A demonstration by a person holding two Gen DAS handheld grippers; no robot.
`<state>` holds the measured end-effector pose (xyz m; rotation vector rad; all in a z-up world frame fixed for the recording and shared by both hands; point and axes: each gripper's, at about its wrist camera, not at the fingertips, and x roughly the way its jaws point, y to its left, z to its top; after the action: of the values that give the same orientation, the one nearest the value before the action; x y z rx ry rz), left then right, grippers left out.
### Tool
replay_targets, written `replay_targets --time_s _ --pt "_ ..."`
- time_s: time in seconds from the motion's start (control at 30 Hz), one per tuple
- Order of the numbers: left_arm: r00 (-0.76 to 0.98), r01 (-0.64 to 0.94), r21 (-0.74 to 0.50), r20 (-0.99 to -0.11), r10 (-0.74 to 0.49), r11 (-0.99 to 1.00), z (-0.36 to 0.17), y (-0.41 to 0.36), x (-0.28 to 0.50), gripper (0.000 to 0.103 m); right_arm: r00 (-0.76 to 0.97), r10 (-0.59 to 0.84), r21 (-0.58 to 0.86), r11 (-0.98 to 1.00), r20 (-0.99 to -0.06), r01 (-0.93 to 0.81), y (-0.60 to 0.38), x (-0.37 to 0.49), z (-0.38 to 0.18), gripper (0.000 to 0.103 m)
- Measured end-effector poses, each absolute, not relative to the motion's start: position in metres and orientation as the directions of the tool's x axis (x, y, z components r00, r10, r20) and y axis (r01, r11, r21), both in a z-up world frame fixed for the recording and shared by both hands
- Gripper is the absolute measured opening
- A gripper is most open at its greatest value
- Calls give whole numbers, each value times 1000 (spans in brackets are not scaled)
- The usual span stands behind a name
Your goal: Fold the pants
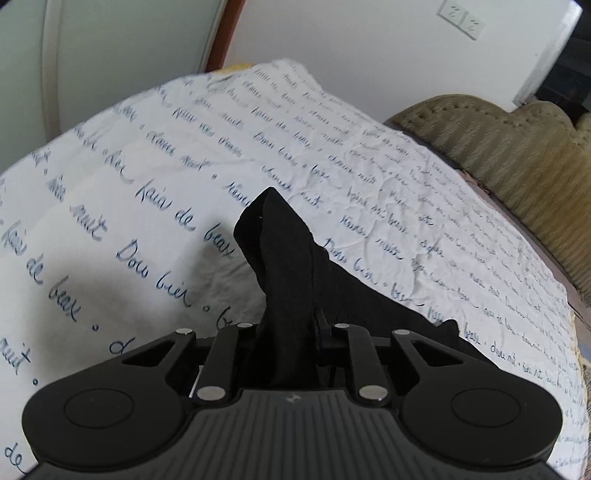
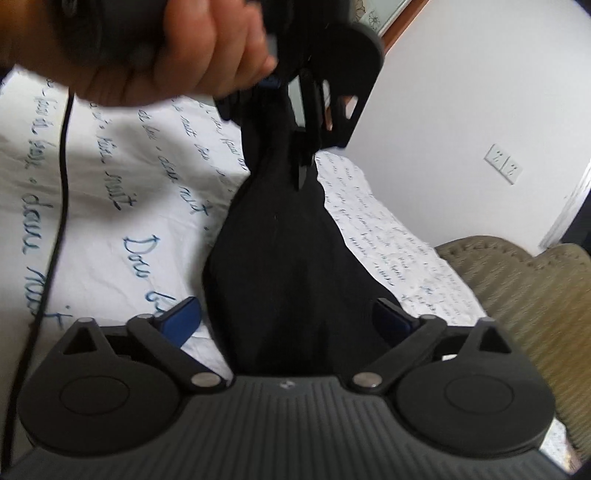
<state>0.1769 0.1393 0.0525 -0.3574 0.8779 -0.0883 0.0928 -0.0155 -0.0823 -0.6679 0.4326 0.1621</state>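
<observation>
The black pants (image 1: 284, 258) are lifted above the bed, bunched between the fingers of my left gripper (image 1: 286, 332), which is shut on them. In the right wrist view the pants (image 2: 280, 251) hang from the left gripper (image 2: 306, 122), held in a hand at the top. My right gripper (image 2: 288, 314) is open, its blue pads (image 2: 181, 317) spread on either side of the hanging black cloth, which lies between them.
A white bedsheet with blue handwriting print (image 1: 147, 206) covers the bed. An olive upholstered headboard (image 1: 517, 155) stands at the right. A black cable (image 2: 62, 177) hangs at the left. White walls with an outlet (image 1: 461, 18) lie behind.
</observation>
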Motion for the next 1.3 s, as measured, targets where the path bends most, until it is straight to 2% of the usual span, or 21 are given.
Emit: replay_targets --time_s 0.1,0.17,0.23,0.33,0.37,0.4,0.43,0.47,0.5,0.63,0.77,0.97,1.1,1.13,1.2,1.23,1.27,1.3 --pt "651 -50 -305 -732 -201 951 58 131 174 17 864 71 -469 816 -499 -338 -25 102 -79 99" --pt "649 -46 -287 -736 -190 957 58 129 173 16 825 208 -322 849 -526 -420 -47 101 -59 99" --pt "645 -47 -292 -739 -194 955 58 131 173 16 814 276 -200 883 -511 -424 -78 103 -40 95" --pt "643 -46 -301 -739 -202 952 59 133 173 16 841 253 -108 934 -478 -342 -134 114 -18 80" --pt "645 -45 -301 -737 -203 953 60 132 172 16 857 194 -115 953 -477 -280 -149 124 -15 68" --pt "648 -41 -297 -735 -201 954 62 131 171 16 865 124 -136 967 -487 -216 -163 139 -16 47" --pt "653 -36 -288 -732 -196 957 64 128 169 16 861 64 -153 975 -505 -163 -175 157 -19 38" --pt "659 -30 -278 -728 -190 960 66 125 167 16 849 27 -161 978 -527 -131 -183 173 -24 19" --pt "665 -24 -268 -724 -185 963 68 122 165 16 831 7 -164 979 -556 -118 -190 190 -31 9" --pt "668 -6 -242 -723 -176 970 73 114 163 16 746 39 -140 974 -664 -176 -189 242 -62 8" --pt "668 6 -231 -723 -176 973 79 108 161 16 756 3 -142 982 -655 -127 -189 271 -71 5" --pt "675 47 -230 -710 -201 972 92 95 154 16 819 54 -49 994 -571 -100 -204 214 -36 6" --pt "682 87 -234 -694 -229 968 101 81 148 16 839 134 -75 976 -528 -203 -187 141 -22 15" --pt "686 96 -228 -690 -230 969 102 77 146 16 838 159 -84 968 -522 -236 -179 119 -17 22" --pt "690 97 -220 -688 -225 971 103 71 144 16 841 186 -103 956 -509 -274 -159 86 -20 56" --pt "691 94 -218 -688 -221 971 103 69 144 16 837 200 -113 949 -510 -295 -147 75 -23 68" --pt "691 90 -217 -689 -217 972 102 68 143 16 841 212 -133 940 -498 -316 -135 63 -25 88" --pt "692 84 -216 -690 -212 973 102 68 143 16 850 212 -166 931 -482 -326 -121 54 -28 99"
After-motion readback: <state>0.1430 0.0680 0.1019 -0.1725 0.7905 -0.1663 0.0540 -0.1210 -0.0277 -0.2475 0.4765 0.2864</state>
